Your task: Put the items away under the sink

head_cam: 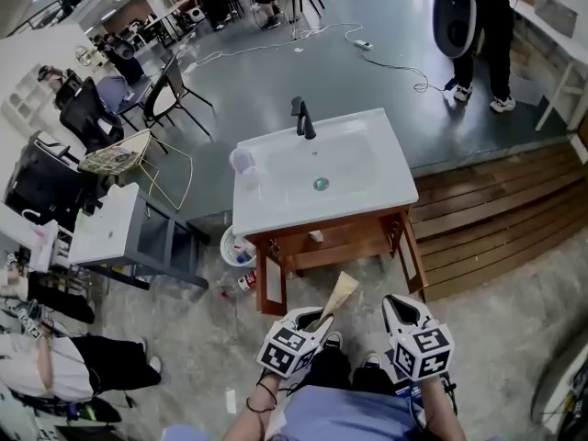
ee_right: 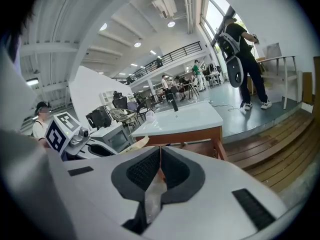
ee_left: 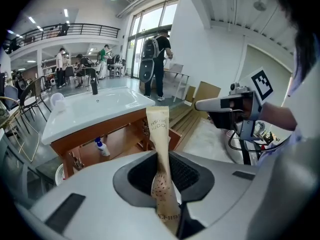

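Observation:
A white sink top (head_cam: 276,205) with a black faucet (head_cam: 302,118) rests on a wooden cabinet (head_cam: 344,251) whose doors stand open. Close in front of it, my left gripper (head_cam: 317,318) is shut on a tan paper packet (head_cam: 339,293) that sticks up toward the cabinet. The left gripper view has the same packet (ee_left: 159,149) upright between the jaws, and a small blue-capped bottle (ee_left: 101,147) inside the cabinet. My right gripper (head_cam: 401,306) is level with the left. Its jaws (ee_right: 160,156) pinch a thin clear wrapper (ee_right: 151,196).
A clear cup (head_cam: 242,161) stands on the sink's left rim. A white basket (head_cam: 235,246) sits on the floor left of the cabinet, near a grey unit (head_cam: 138,237). Wooden steps (head_cam: 496,209) lie to the right. A person with a backpack (head_cam: 478,16) stands far behind.

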